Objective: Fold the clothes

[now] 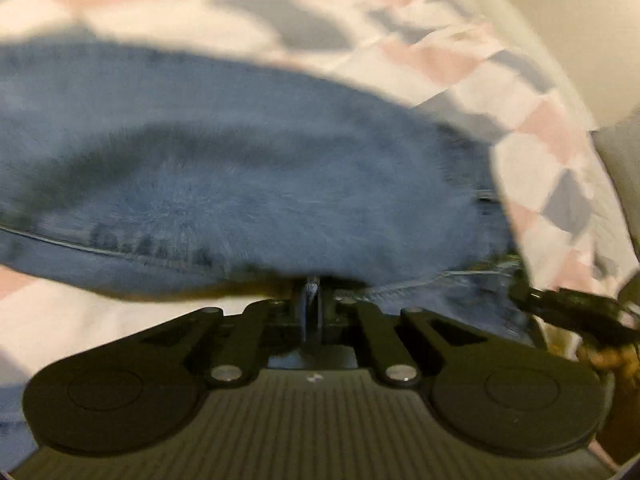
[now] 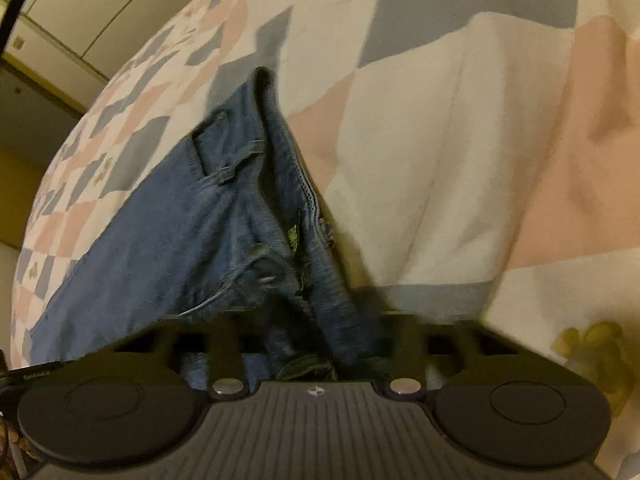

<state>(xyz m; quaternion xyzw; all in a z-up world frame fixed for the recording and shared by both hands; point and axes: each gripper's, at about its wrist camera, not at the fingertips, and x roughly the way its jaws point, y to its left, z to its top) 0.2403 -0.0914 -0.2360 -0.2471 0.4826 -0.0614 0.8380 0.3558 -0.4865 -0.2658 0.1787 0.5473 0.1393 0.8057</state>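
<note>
Left wrist view: the left gripper points steeply down with its black jaws drawn fully together, and a thin edge of the blue denim jeans is pinched between them. That garment spreads ahead of the tool across a quilted bedcover of white, pink and grey-blue diamonds, which lies under it on all visible sides. Motion blur softens this frame, so seams near the pinched hem are hard to make out. At the right margin a second black tool is partly visible, touching the denim.

Right wrist view: the right gripper has its jaws narrowly spaced, with a thick bunched fold of the jeans filling the gap; the pads appear to press on it, though the fingertips are hidden by cloth. A belt loop and the waistband run up from the tool. Beyond the bedcover, pale panelled cupboard doors stand at upper left.
</note>
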